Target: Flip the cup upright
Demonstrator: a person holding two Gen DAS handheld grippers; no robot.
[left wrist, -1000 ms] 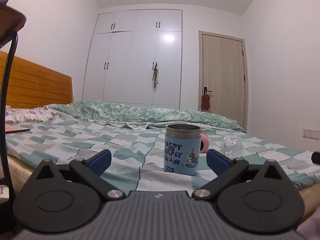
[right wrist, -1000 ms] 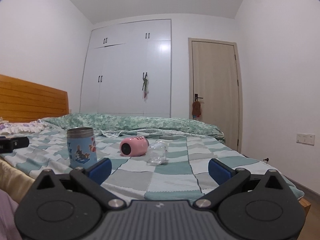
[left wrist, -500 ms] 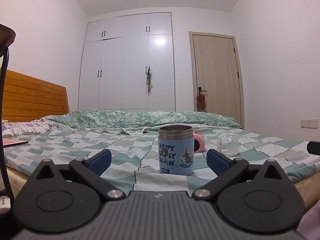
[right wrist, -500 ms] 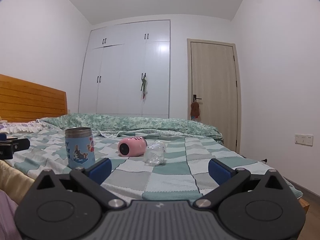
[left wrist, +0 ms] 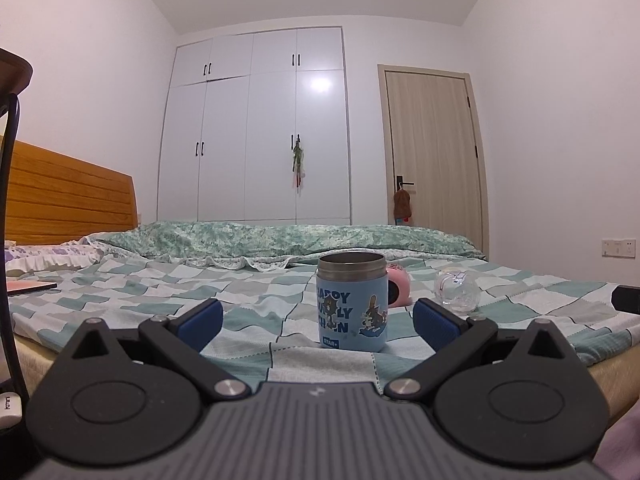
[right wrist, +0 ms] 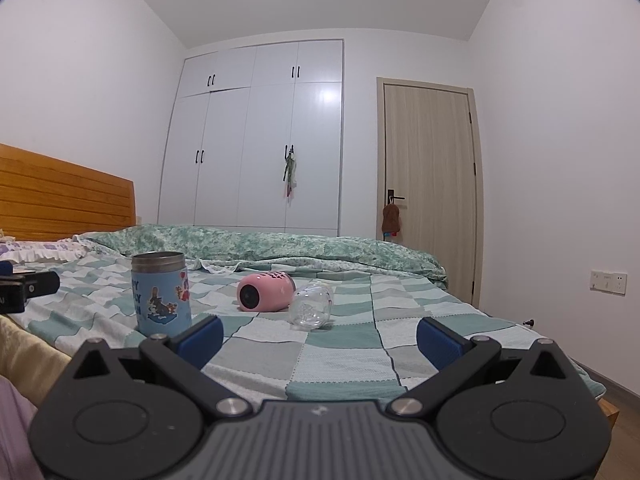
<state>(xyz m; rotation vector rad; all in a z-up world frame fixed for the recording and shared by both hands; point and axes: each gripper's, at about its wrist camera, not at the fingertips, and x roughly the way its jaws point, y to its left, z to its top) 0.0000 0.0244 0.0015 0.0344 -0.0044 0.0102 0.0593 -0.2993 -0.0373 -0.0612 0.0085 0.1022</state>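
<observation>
A blue cartoon cup with a steel rim stands upright on the bed, just ahead of my open, empty left gripper. It also shows in the right wrist view. A pink cup lies on its side, mouth toward me; the left wrist view shows it partly hidden behind the blue cup. A clear glass cup lies on its side beside it, also seen in the left wrist view. My right gripper is open and empty, short of the cups.
The checked bedspread ends at the front edge. A folded green quilt lies along the far side. A wooden headboard is at left, a wardrobe and door behind. The left gripper's tip shows at left.
The left wrist view has tilted up and sunk lower toward bed level, with the blue cup still ahead. The right gripper has barely moved. Both grippers stay open.
</observation>
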